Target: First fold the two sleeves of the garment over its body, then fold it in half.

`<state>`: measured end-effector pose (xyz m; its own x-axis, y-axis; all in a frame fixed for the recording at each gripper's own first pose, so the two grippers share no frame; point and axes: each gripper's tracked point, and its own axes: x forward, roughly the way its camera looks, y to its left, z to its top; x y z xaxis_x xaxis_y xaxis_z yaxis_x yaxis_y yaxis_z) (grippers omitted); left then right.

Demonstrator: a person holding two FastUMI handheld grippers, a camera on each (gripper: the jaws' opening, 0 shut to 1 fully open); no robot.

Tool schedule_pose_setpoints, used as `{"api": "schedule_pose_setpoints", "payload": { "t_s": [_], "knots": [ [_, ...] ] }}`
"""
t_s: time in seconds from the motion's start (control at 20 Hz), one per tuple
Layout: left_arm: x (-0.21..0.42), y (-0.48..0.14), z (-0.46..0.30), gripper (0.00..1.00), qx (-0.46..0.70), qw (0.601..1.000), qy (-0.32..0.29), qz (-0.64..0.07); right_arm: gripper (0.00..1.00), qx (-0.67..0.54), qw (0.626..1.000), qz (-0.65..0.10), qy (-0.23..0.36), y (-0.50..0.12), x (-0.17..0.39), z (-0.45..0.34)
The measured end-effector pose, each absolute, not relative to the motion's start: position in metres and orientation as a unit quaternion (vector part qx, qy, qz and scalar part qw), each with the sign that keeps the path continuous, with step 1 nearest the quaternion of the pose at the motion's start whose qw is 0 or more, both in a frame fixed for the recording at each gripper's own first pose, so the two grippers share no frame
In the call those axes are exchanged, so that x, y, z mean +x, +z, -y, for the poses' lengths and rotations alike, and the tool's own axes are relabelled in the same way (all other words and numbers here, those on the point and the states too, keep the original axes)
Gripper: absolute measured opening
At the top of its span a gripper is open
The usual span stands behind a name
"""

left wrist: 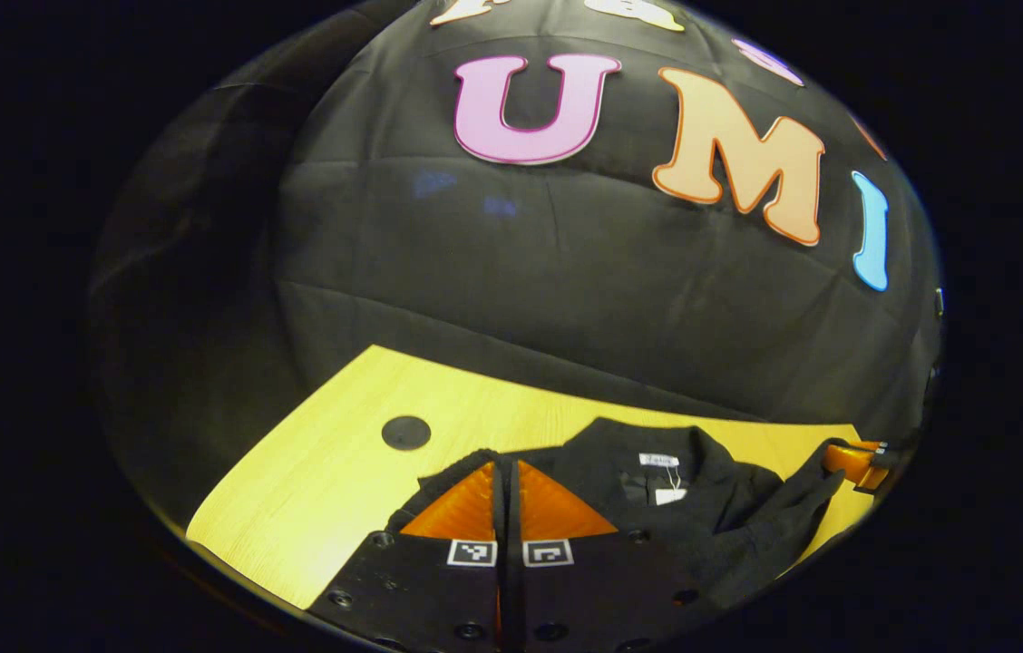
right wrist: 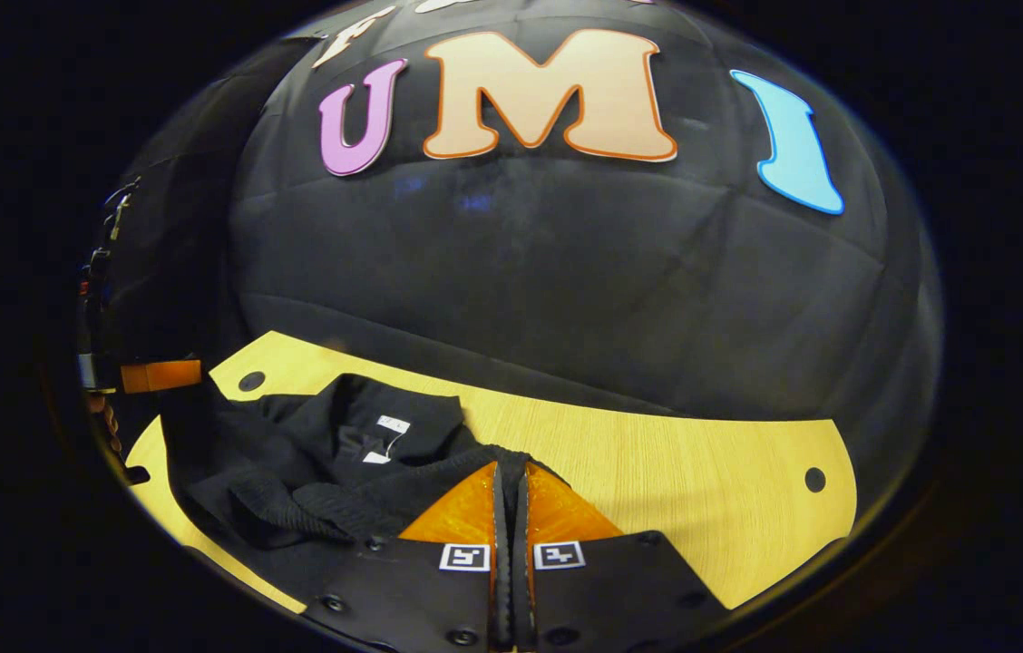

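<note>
A black garment [left wrist: 702,508] lies on the yellow wooden table [left wrist: 330,490], filling the lower centre and lower right of the left gripper view, collar and white neck label [left wrist: 659,460] facing up. The left gripper [left wrist: 506,467], at the bottom centre of that view, is clenched with black fabric pinched between its fingers. In the right gripper view the garment [right wrist: 312,472] is bunched at lower left, and the right gripper [right wrist: 510,469] at bottom centre is likewise clamped on a fold of its edge. The table [right wrist: 702,490] stretches bare to the lower right, with a round dark hole [right wrist: 814,479] near its corner
</note>
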<state>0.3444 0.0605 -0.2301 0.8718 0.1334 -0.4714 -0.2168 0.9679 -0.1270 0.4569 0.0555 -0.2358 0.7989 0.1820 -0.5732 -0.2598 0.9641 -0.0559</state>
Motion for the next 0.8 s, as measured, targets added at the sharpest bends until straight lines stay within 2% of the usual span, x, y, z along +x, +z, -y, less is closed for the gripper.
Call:
{"api": "schedule_pose_setpoints", "payload": {
  "t_s": [0.2,0.45,0.5,0.55,0.6,0.65,0.75,0.8],
  "knots": [
    [0.359,-0.235,-0.067,0.0,-0.073,0.964,0.093,-0.237,0.03,-0.035,0.943,-0.317,0.101,-0.251,0.47,-0.046],
    [0.367,-0.239,-0.07,0.0,-0.062,0.963,0.106,-0.239,0.03,-0.009,0.936,-0.335,0.107,-0.265,0.473,-0.043],
    [0.366,-0.24,-0.07,0.0,-0.06,0.963,0.109,-0.239,0.08,-0.008,0.936,-0.332,0.112,-0.265,0.475,-0.045],
    [0.368,-0.24,-0.069,0.0,-0.058,0.963,0.109,-0.239,0.09,-0.012,0.938,-0.328,0.114,-0.263,0.476,-0.045],
    [0.367,-0.238,-0.069,0.05,-0.053,0.963,0.112,-0.237,0.17,-0.015,0.94,-0.322,0.116,-0.259,0.476,-0.044],
    [0.369,-0.235,-0.07,0.03,-0.047,0.965,0.114,-0.233,0.19,-0.019,0.942,-0.315,0.113,-0.254,0.478,-0.043],
    [0.371,-0.222,-0.069,0.07,-0.042,0.968,0.112,-0.221,0.29,-0.009,0.946,-0.302,0.118,-0.241,0.478,-0.042],
    [0.371,-0.213,-0.064,0.17,-0.043,0.97,0.105,-0.216,0.44,0.002,0.947,-0.296,0.124,-0.235,0.477,-0.047]
  ]
}}
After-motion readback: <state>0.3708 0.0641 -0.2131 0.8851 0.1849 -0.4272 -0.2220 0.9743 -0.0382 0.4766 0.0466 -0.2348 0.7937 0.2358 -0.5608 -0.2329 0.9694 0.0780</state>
